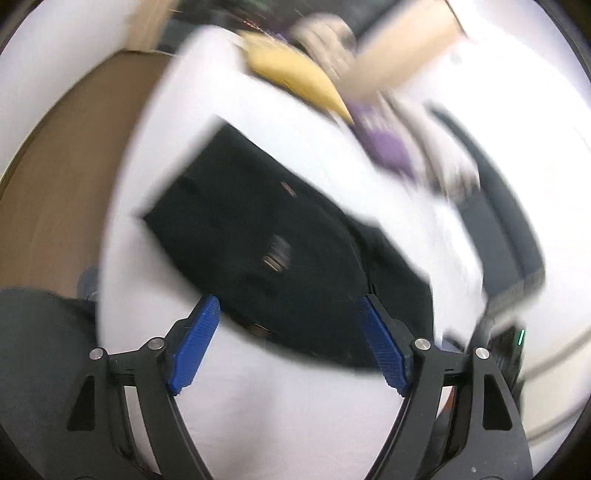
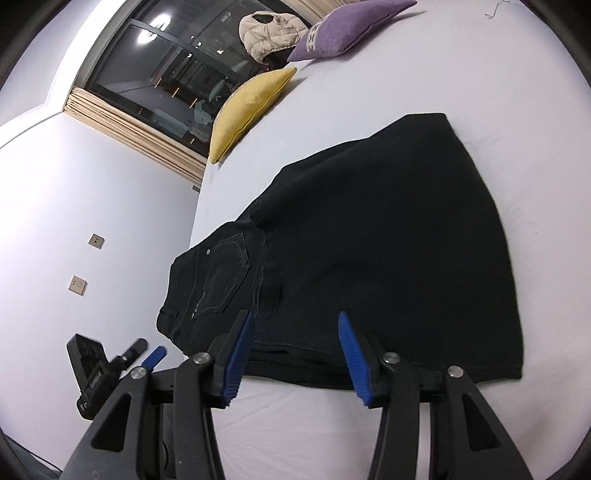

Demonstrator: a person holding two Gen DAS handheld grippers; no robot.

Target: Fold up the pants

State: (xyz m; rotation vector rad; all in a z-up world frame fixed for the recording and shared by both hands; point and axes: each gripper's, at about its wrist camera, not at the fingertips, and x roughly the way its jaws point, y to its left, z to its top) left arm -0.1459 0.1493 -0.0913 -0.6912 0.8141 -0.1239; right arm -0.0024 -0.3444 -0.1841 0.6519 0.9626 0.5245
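Across the left wrist view, which is smeared with blur, the left hand-held gripper [image 1: 288, 332] has its blue pads [image 1: 194, 345] spread wide, with nothing pressed between them. Just beyond the fingertips the black pants [image 1: 266, 236] lie folded on the white bed [image 1: 295, 424], running diagonally from upper left to lower right. A yellow pillow [image 1: 295, 77] and a purple pillow [image 1: 388, 144] sit farther up the bed, both blurred. Brown flooring [image 1: 66, 177] shows at the left edge of the mattress.

Through the right wrist view, which is sharp, the right hand-held gripper [image 2: 297, 354] stands partly open, its blue pads [image 2: 351, 358] apart over the near edge of the pants [image 2: 388, 240] and not pinching the cloth. The pants lie flat in a folded stack, the waist and a back pocket [image 2: 221, 277] toward the left side of the bed [image 2: 369, 435]. The yellow pillow [image 2: 247, 110] leans at the bed's far left edge, the purple pillow [image 2: 351, 29] beyond it. A dark window [image 2: 170, 74] sits in the white wall [image 2: 92, 206], and the other gripper's [image 2: 153, 356] blue tip shows at lower left.
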